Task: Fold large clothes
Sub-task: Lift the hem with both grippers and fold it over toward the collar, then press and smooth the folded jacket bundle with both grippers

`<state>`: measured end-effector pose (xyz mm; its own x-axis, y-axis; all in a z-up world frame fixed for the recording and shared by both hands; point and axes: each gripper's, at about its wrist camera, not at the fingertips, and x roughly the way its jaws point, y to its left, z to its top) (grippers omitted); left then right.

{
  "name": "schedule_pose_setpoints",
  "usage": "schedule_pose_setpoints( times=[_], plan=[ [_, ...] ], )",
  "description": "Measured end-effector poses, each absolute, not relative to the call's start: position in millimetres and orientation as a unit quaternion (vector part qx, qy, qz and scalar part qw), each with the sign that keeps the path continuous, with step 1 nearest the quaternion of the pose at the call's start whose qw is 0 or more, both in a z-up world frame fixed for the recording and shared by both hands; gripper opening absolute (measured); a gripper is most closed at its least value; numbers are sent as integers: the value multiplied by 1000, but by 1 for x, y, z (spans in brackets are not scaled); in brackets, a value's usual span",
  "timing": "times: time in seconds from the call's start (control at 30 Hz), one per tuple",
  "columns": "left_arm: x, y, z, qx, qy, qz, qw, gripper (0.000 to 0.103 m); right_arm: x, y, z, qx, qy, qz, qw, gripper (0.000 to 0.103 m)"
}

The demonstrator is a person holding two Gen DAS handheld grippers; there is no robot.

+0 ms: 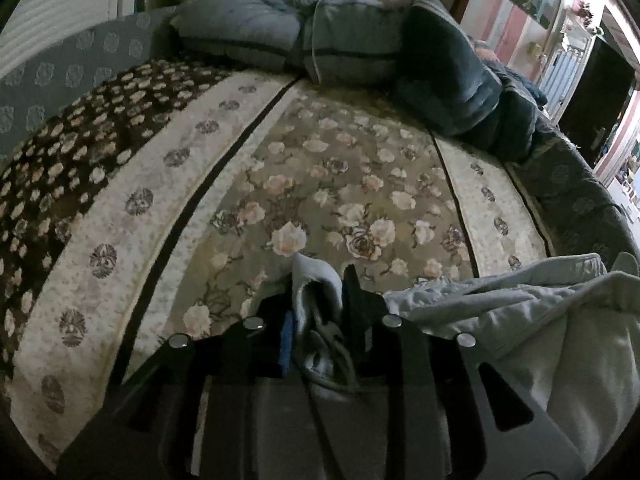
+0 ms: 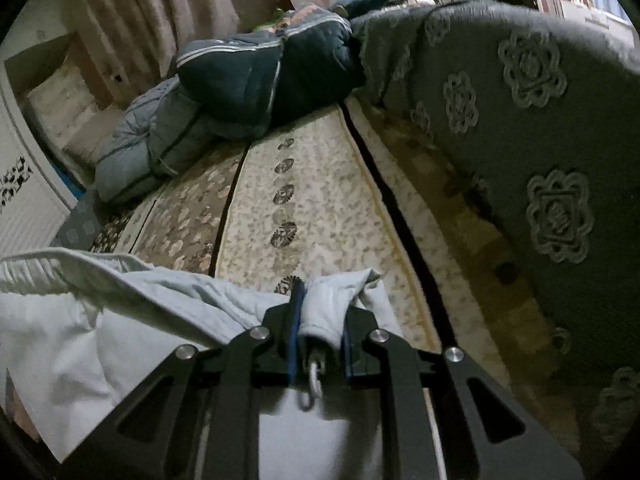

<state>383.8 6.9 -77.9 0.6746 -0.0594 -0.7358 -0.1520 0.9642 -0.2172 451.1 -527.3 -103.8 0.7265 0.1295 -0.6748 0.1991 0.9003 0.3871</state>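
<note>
Now holding the pale grey garment (image 2: 120,320) low over the flowered bed cover (image 1: 320,184), right gripper (image 2: 320,312) clamped narrowly on one corner, left gripper (image 1: 320,292) pinching another more loosely, so risking slip there and a crooked fold.

Pale garment (image 2: 120,320): soft matt cloth. Bedspread (image 1: 320,184): plush floral weave. Tongs (image 2: 320,320): matt black.

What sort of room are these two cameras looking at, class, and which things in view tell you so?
Probably a bedroom in a home: a bed under a floral bedspread, folded quilts piled at its far end, and curtains behind them.
</note>
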Motion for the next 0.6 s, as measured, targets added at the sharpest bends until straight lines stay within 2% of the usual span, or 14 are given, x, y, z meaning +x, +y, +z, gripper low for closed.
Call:
schedule_pose_setpoints(
  times=[0.07, 0.1, 0.13, 0.2, 0.23, 0.27, 0.3, 0.4, 0.6],
  plan=[
    [386, 9, -81, -137, 407, 28, 903, 29, 453, -527, -104, 226, 371, -24, 900, 18],
    [386, 10, -80, -135, 405, 37, 904, 50, 454, -527, -102, 230, 368, -27, 900, 19],
    [383, 12, -77, -126, 396, 66, 907, 82, 453, -528, -100, 234, 366, -29, 900, 23],
    [373, 21, -62, -132, 353, 101, 921, 95, 449, -531, -92, 245, 359, -32, 900, 31],
    [370, 24, -55, -136, 340, 107, 924, 95, 446, -533, -85, 248, 346, -33, 904, 62],
    [366, 26, -46, -138, 326, 114, 928, 95, 437, -534, -72, 246, 313, -41, 916, 96],
    [359, 27, -34, -140, 305, 118, 934, 97, 428, -535, -60, 242, 278, -44, 929, 101],
    [335, 19, -4, -127, 252, 115, 953, 99, 409, -533, -34, 225, 245, -50, 942, 101],
    [299, -17, 26, -63, 226, 85, 968, 100, 378, -509, -8, 191, 256, -23, 947, 101]
  ],
)
